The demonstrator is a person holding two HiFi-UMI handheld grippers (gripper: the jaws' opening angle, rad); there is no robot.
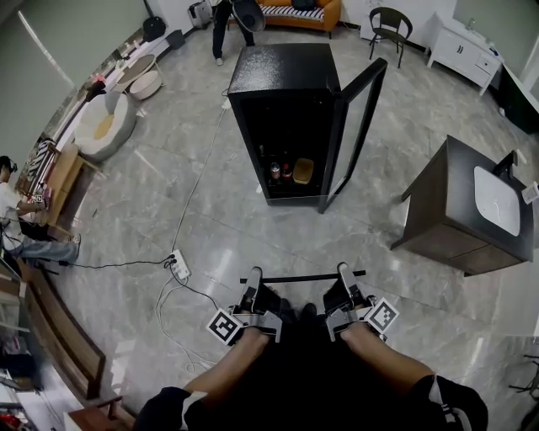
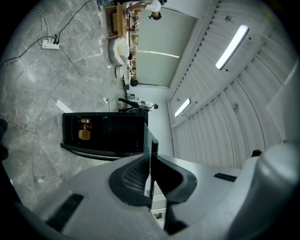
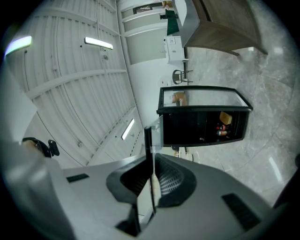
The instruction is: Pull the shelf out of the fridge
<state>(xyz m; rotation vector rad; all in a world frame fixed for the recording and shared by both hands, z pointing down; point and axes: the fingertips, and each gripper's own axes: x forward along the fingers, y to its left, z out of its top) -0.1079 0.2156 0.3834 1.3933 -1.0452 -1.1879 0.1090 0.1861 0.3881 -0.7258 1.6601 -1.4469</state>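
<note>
The black fridge (image 1: 285, 101) stands ahead on the floor with its glass door (image 1: 354, 126) swung open to the right. Two cans (image 1: 280, 173) and a yellow pack (image 1: 303, 171) sit at its bottom. The shelf (image 1: 303, 277), a thin glass pane with a dark edge, is outside the fridge, held level between my two grippers close to my body. My left gripper (image 1: 253, 274) is shut on its left end and my right gripper (image 1: 344, 269) on its right end. The shelf's edge (image 2: 150, 164) stands pinched in the left gripper view, and the shelf's edge (image 3: 150, 173) likewise in the right gripper view.
A dark cabinet with a white basin top (image 1: 472, 210) stands at the right. A power strip (image 1: 179, 266) and its cables lie on the floor to the left. A person (image 1: 232, 25) stands behind the fridge; another person (image 1: 21, 223) sits at far left by a bench (image 1: 59, 328).
</note>
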